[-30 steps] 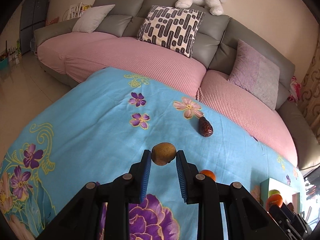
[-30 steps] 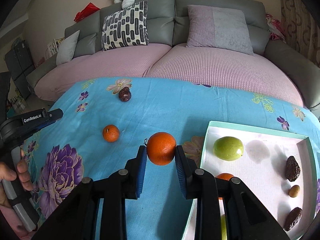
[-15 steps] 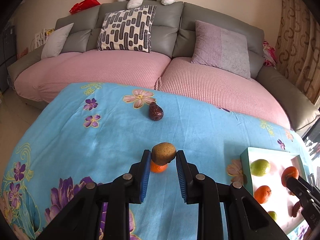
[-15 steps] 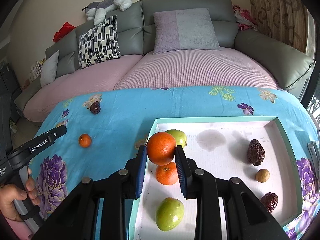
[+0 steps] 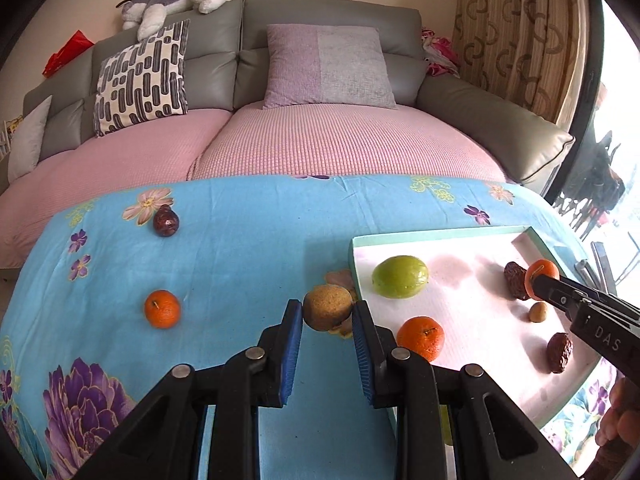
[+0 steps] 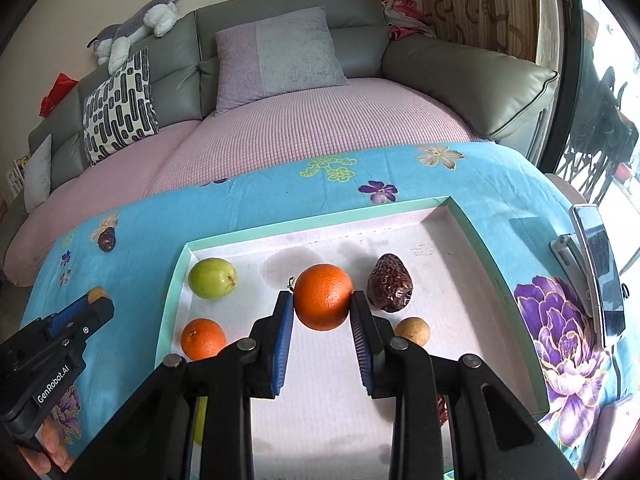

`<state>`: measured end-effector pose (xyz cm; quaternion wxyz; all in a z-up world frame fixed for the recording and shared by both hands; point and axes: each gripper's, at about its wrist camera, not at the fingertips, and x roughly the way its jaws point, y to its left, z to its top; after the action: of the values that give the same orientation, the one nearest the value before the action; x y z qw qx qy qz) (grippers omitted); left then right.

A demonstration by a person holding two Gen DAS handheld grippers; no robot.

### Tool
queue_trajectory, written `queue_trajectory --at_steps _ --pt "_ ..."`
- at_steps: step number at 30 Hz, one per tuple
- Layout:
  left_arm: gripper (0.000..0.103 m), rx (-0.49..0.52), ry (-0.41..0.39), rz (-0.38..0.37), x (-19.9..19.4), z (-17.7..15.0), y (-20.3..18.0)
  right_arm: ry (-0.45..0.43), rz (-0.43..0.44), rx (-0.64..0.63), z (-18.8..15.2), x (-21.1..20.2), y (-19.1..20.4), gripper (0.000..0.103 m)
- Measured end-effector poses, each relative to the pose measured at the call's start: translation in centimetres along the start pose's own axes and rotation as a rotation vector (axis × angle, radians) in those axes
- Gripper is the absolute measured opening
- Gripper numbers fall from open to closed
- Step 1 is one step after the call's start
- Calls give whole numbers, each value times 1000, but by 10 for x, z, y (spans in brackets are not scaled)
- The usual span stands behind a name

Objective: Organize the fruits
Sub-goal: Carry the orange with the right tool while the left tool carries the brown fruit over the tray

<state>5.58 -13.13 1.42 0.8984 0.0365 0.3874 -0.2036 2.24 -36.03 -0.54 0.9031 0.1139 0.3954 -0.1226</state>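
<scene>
My left gripper [image 5: 327,314] is shut on a brown kiwi [image 5: 328,306], held above the blue cloth just left of the tray's near left corner. My right gripper [image 6: 322,308] is shut on a large orange [image 6: 323,296] over the middle of the teal-rimmed tray [image 6: 304,226]. In the tray lie a green fruit [image 6: 212,279], a small orange [image 6: 203,339], a dark wrinkled date [image 6: 390,282] and a small tan fruit [image 6: 412,328]. On the cloth outside the tray remain a small orange [image 5: 162,308] and a dark date [image 5: 165,221].
A grey sofa with pink covers and cushions [image 5: 328,66] curves behind the table. A phone on a stand [image 6: 596,268] sits at the table's right edge. Curtains [image 5: 516,32] hang at the far right. A hand [image 6: 52,446] grips the left tool.
Both grippers swung right with their fruits. The right one carried the large orange further over the tray's middle; the left one brought the kiwi up to the tray's left edge.
</scene>
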Motion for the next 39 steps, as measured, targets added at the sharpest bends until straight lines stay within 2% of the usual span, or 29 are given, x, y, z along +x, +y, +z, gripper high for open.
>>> queue_trajectory --at_steps 12,19,27,39 --pt "27 140 32 -121 3 -8 -69 5 -131 131 -4 -5 -64 30" --pt "27 185 56 -157 17 -6 -96 32 -141 185 -10 6 -82 30" --pt "27 238 111 -168 38 -8 -118 71 -149 196 -15 23 -89 30" --pt "27 264 166 -144 55 -14 -124 87 -162 186 -17 26 -90 30"
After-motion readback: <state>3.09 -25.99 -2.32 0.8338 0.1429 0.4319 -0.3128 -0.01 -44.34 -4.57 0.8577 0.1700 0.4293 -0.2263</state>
